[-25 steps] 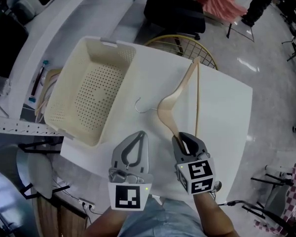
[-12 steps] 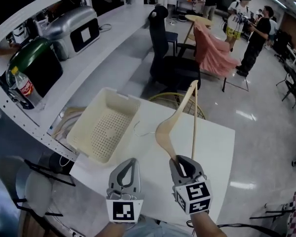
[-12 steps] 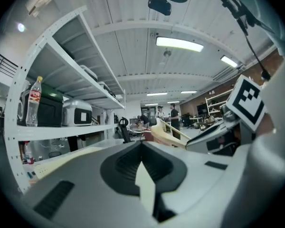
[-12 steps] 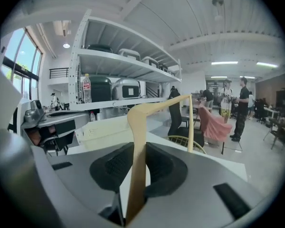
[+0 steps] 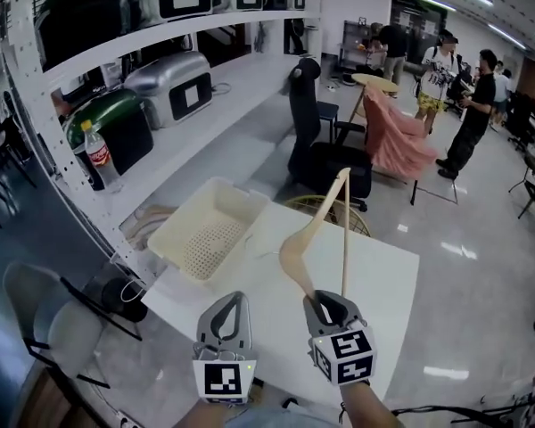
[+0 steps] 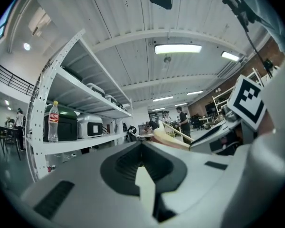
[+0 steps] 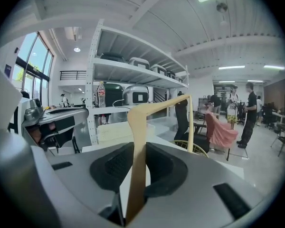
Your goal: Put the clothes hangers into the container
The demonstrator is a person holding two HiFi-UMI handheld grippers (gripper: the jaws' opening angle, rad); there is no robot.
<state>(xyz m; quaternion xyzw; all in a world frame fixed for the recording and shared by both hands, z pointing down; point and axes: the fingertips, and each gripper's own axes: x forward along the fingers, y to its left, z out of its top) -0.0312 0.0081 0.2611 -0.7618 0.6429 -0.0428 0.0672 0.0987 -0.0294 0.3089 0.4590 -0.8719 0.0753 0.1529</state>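
Note:
A pale wooden hanger [image 5: 294,250] with a straight crossbar stands off the white table [image 5: 379,279]. My right gripper [image 5: 326,301] is shut on its lower end. In the right gripper view the hanger [image 7: 137,170] runs up between the jaws, both pressing on it. My left gripper [image 5: 234,298] hovers beside it to the left, shut with nothing between its tips [image 6: 142,144]. The cream perforated container [image 5: 189,212] sits on the table's far left corner, beyond both grippers, and looks empty. From the left gripper view the hanger [image 6: 170,138] shows to the right.
A white shelf rack with silver and green appliances and a cola bottle [image 5: 100,157] runs along the left. Behind the table are a black office chair [image 5: 316,132], a yellow wire frame [image 5: 334,205] and a pink cloth [image 5: 394,136]. People stand at the back right. A grey chair [image 5: 45,319] is at lower left.
Both grippers have risen from the table. The right one lifted the hanger clear of the tabletop. The head view tilted up, so the shelves and room now show.

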